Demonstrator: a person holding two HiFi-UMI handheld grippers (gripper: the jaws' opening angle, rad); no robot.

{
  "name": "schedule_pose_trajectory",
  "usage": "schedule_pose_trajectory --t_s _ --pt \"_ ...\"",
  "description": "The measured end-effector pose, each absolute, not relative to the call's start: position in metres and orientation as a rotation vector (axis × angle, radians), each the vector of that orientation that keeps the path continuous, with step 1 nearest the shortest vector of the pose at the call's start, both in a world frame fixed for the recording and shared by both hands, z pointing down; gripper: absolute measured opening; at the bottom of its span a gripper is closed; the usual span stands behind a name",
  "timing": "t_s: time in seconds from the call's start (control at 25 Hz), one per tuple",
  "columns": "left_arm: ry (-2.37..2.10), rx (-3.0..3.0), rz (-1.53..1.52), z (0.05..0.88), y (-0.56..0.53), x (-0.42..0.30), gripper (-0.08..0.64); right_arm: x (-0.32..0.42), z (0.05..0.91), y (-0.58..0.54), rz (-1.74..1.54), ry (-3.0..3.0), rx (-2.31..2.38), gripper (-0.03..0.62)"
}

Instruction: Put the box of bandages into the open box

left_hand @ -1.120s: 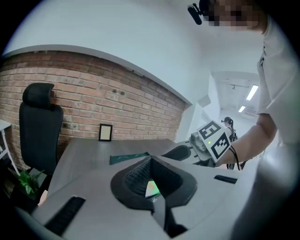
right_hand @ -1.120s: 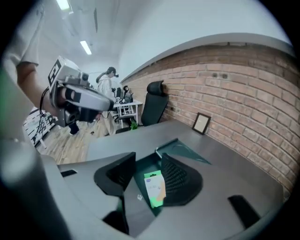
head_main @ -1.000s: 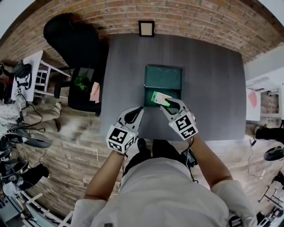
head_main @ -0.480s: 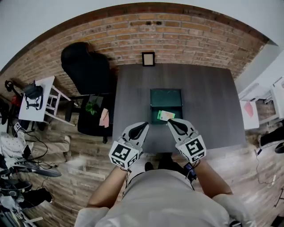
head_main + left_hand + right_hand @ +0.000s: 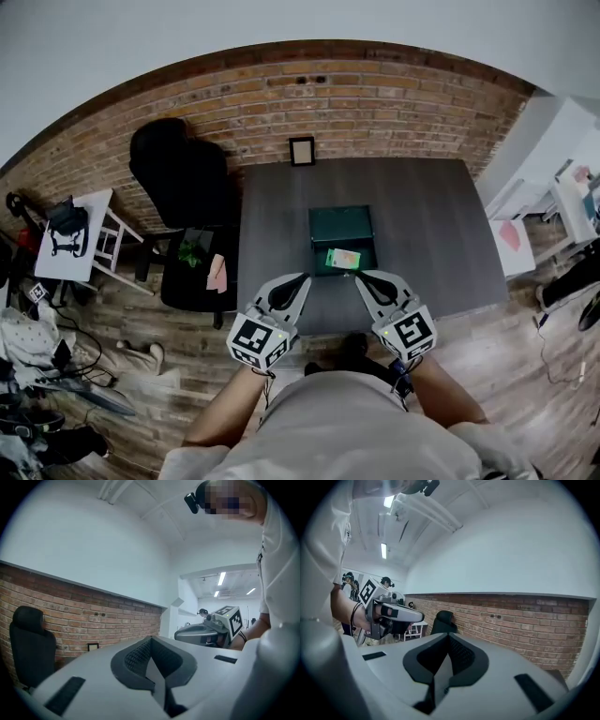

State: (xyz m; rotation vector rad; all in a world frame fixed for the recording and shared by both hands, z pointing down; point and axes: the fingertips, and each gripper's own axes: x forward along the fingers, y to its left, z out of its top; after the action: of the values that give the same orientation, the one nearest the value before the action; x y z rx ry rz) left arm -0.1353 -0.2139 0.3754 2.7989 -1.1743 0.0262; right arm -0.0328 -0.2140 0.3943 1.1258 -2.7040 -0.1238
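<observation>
The open green box (image 5: 341,228) stands in the middle of the dark grey table (image 5: 422,225). The bandage box (image 5: 343,258), green and white, lies flat inside it at the near end. Both grippers hang side by side over the table's near edge, short of the green box and apart from it. My left gripper (image 5: 302,278) is shut, its pads meeting with nothing between them (image 5: 150,641). My right gripper (image 5: 360,277) is also shut and empty (image 5: 449,639). Each gripper view looks level at the brick wall and shows the other gripper beside it.
A small framed picture (image 5: 302,150) stands at the table's far edge against the brick wall (image 5: 375,103). A black chair (image 5: 178,173) and a low stand with a plant and pink paper (image 5: 202,262) are left of the table. White furniture (image 5: 562,197) is at the right.
The right gripper, which was at the bandage box inside the green box, has let go and pulled back. Both grippers have risen and drawn towards me; the bandage box stays in the green box.
</observation>
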Motion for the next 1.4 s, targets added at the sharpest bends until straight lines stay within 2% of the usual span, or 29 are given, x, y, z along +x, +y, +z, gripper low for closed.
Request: schedule_pose_trajectory --t_s 0.44,1.08,1.4 --pt "-1.254 2.780 0.014 0.361 -0.187 -0.094 0.014 0.009 0.380 -0.193 -0.162 -2.760 1.087 0.021" --pt "-1.396 2.701 0.020 0.363 -0.106 0.054 0.014 0.149 0.379 -0.126 -0.147 -2.848 0.962 0.020" --pt "-1.446 2.682 0.036 0.357 -0.070 0.068 0.014 0.165 0.380 -0.092 -0.127 -2.872 0.940 0.021"
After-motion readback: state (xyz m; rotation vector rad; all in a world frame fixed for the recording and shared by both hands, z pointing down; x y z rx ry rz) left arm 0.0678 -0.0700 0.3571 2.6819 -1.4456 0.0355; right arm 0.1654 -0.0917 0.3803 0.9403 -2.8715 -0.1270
